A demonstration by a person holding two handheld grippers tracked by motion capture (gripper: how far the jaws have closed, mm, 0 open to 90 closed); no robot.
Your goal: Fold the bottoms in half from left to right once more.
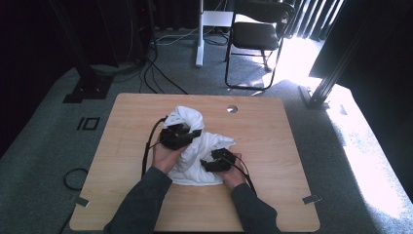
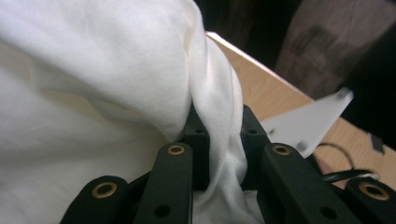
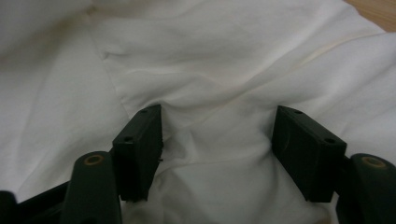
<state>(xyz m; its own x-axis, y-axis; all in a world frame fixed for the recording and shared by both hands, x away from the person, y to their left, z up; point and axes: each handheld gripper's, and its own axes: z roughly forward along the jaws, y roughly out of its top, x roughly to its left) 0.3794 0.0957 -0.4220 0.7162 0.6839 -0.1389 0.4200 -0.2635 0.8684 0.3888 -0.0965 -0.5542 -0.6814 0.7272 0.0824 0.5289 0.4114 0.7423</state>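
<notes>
White cloth (image 2: 93, 93): cut off by the top, left and bottom edges of the left gripper view; the part pinched between the fingers (image 2: 198, 140) is hidden. Cloth in the right gripper view: runs past all edges. Bench (image 1: 272, 141): surface beneath the cloth hidden. Chair (image 1: 258, 34): top cut off. Person's sleeves (image 1: 141, 204): cut off by the bottom edge.

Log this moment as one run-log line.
left gripper: shut on a fold of crumpled white cloth | right gripper: open, fingers against cloth | light wooden table: bears cloth
</notes>
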